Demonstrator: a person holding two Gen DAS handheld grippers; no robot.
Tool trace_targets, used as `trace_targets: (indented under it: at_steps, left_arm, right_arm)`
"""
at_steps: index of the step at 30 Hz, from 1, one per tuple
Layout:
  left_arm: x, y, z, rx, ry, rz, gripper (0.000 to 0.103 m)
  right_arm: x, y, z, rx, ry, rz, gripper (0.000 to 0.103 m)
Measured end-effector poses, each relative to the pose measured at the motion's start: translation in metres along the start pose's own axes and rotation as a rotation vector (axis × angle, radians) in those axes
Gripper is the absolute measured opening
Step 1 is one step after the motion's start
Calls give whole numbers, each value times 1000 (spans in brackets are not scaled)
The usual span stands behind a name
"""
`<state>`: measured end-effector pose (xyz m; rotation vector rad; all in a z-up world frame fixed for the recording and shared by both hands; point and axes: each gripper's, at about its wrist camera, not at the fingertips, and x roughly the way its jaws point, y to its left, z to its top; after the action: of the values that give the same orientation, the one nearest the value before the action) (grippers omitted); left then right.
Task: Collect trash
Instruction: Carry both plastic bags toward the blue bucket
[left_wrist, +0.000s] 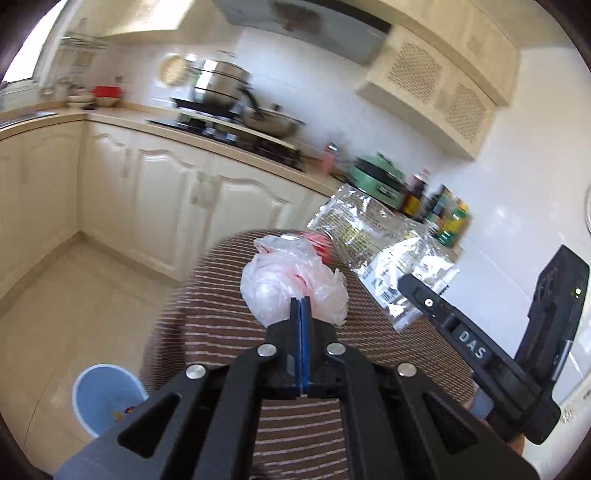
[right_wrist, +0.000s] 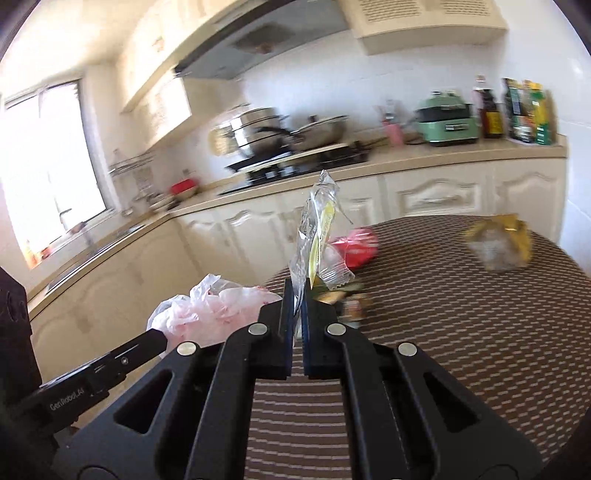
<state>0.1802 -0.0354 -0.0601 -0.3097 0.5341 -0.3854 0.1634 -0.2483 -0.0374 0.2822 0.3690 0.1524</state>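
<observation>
Both hands are loaded right now. The left gripper (left_wrist: 301, 301) has its jaws clamped tight on a crumpled pinkish plastic bag (left_wrist: 291, 284), held just above the brown striped bench (left_wrist: 221, 325). Beside it, the right gripper (right_wrist: 297, 295) has its jaws pinched on a clear crinkly wrapper (right_wrist: 314, 229) that stands up tall out of the grip, printing visible on its flat face from the left wrist view.

So two pieces of trash are off the bench and in hand, but neither is in the bin yet. The blue bin (left_wrist: 107, 397) sits on the floor, down to the left of the bench, and I can make out a few scraps at its bottom, so by the look of it some collecting is already done.

What's left? Still lying on the bench: a red wrapper (right_wrist: 356, 245) at the far edge, a small dark wrapper (right_wrist: 351, 302) just past the right jaws, too blurred to identify, and a yellow-and-clear packet (right_wrist: 498, 243) well apart over on the right. I'd judge this about midway: two drops pending, at least three pickups after.
</observation>
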Motion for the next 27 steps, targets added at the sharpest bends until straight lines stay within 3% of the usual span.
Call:
trace_targets:
  at_steps: [10, 16, 27]
  left_arm:
    - [-48, 140, -7, -182, -32, 239, 0]
    - [-38, 217, -28, -282, 22, 334, 0]
    - [26, 330, -86, -440, 194, 437, 0]
  right_arm:
    - [68, 128, -45, -126, 160, 211, 4]
    - [140, 186, -106, -184, 349, 284, 4]
    - [257, 216, -217, -224, 666, 254, 4]
